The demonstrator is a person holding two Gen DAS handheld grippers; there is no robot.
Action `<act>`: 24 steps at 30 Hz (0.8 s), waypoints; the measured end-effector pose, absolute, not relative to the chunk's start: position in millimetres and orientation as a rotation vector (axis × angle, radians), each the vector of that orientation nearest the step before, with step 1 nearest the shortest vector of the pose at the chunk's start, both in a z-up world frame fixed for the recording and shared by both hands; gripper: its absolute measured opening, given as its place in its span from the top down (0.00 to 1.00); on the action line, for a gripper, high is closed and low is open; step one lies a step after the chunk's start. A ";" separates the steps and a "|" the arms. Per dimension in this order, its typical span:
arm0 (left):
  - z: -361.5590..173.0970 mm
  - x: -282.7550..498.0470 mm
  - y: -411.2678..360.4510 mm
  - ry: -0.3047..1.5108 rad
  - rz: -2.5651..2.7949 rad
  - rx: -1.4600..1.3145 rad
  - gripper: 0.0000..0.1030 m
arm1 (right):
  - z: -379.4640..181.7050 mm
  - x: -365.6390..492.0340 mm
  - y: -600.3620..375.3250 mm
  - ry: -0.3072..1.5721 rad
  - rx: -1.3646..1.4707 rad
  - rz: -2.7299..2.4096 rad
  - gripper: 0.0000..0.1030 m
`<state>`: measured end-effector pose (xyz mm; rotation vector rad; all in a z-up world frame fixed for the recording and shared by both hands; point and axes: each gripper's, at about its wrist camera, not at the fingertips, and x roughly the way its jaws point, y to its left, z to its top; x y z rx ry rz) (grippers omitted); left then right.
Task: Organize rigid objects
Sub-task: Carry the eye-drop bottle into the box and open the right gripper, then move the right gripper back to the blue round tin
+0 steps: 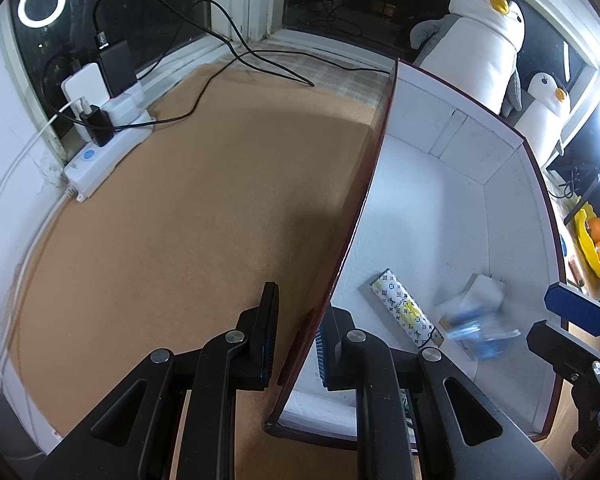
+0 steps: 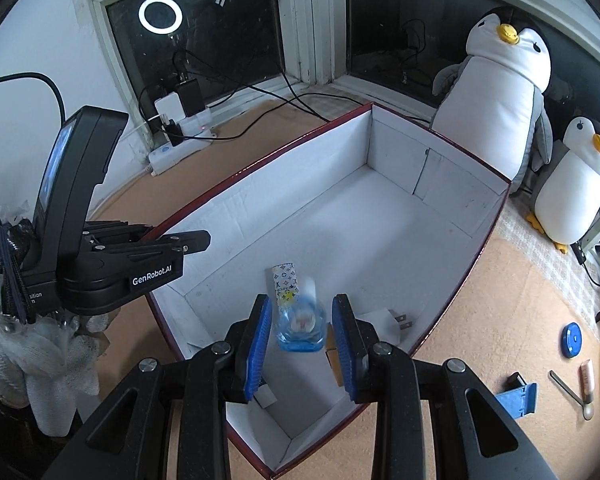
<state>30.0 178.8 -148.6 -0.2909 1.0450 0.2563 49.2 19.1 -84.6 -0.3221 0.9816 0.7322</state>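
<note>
A large open box with white inside walls (image 2: 440, 184) and a dark red outside stands on the tan mat. My left gripper (image 1: 296, 340) is shut on the box's left wall (image 1: 352, 240), one finger on each side; the right wrist view shows it (image 2: 198, 240) at that rim. My right gripper (image 2: 302, 344) hangs open over the box's near end. A small clear bottle of blue liquid (image 2: 300, 328), blurred, is between its pads without touching them, low in the box (image 1: 476, 328). On the box floor lie a patterned flat case (image 2: 285, 284) and a white plug adapter (image 2: 396, 320).
A white power strip (image 1: 100, 152) with chargers and black cables sits at the back left by the window. Two plush penguins (image 2: 496, 92) stand behind the box. To its right lie a blue disc (image 2: 571, 339), spoon (image 2: 572, 392), tube and blue stand (image 2: 516, 398). A yellow bowl (image 1: 584, 240) holds oranges.
</note>
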 end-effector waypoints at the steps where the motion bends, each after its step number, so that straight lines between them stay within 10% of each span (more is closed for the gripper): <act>1: -148.8 30.1 178.7 1.046 0.257 -0.291 0.85 | -83.9 49.7 18.9 0.977 -0.321 0.729 0.63; 24: -150.8 31.4 179.4 1.057 0.262 -0.282 0.85 | -74.2 56.4 -10.8 0.925 -0.203 0.694 0.50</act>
